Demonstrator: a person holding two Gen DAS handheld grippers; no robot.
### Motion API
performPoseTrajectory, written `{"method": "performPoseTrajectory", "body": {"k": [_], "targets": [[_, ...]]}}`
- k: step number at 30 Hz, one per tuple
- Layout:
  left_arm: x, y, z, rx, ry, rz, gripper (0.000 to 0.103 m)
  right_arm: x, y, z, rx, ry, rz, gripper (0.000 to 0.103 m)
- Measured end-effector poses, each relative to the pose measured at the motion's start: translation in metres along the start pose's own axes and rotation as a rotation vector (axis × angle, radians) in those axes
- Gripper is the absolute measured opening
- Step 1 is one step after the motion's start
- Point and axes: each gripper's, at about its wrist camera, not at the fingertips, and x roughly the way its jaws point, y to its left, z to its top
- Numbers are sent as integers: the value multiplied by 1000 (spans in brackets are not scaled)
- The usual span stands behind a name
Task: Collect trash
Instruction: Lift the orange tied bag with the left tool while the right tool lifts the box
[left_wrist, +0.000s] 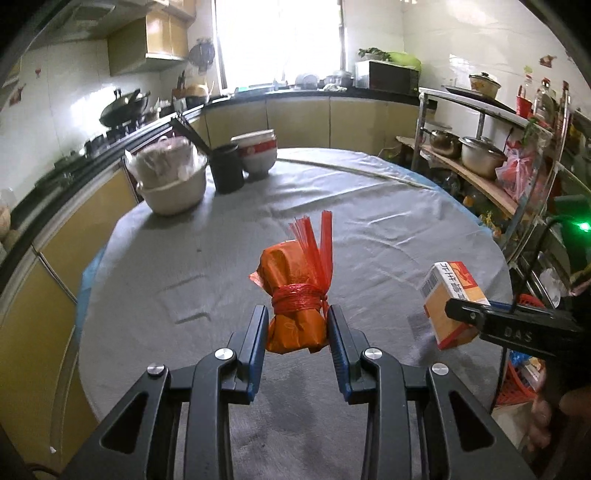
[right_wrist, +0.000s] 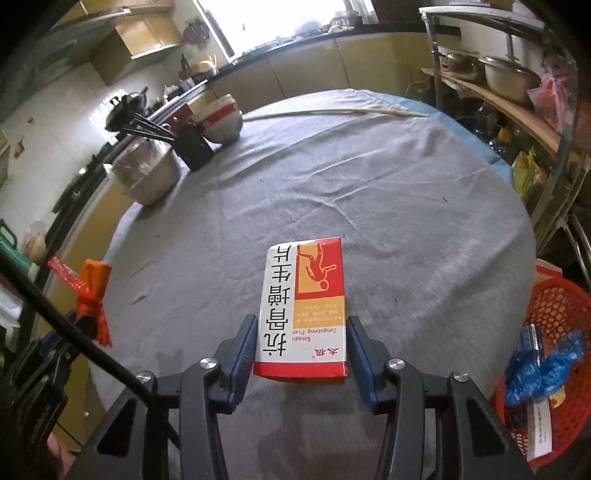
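Your left gripper (left_wrist: 297, 325) is clamped on an orange bundle (left_wrist: 293, 295). The blue pads press both sides of its lower half, just below a band of red mesh wound around its middle. The loose end of the mesh fans upward above the band. The bundle is held clear of the table (left_wrist: 369, 229), which is round and covered with a grey cloth.

Your right gripper (right_wrist: 301, 347) is clamped on a flat medicine box (right_wrist: 303, 306), white and red with an orange panel. The pads grip the near end of the box along its two long edges, and the far end projects forward over the cloth. In the left wrist view the same box (left_wrist: 452, 304) appears at the right, held off the table in the black fingers.

At the far left of the table stand a metal basin (left_wrist: 173, 188) lined with clear plastic, a dark cup (left_wrist: 227, 168) holding chopsticks, and a stack of red-and-white bowls (left_wrist: 258, 153). The cup stands between the basin and the bowls, close to both.

A red perforated basket (right_wrist: 554, 314) sits low at the right edge of the table. It contains blue crumpled plastic (right_wrist: 543, 365) and a small carton.
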Motion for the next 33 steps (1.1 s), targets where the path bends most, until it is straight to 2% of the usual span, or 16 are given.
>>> {"method": "performPoseTrajectory", "body": {"k": [8,20,33], "targets": [[-21,-16,0,23,-33,12,34,-36,-11,-10,10,-65,30,50],[-46,-44,-7,76,-74,47,34,-66,-23,-28,29,-104,76,50],[-61,-59,-18,101,-82,52,34,-73,-34,-49,45,-93,89,50]]}}
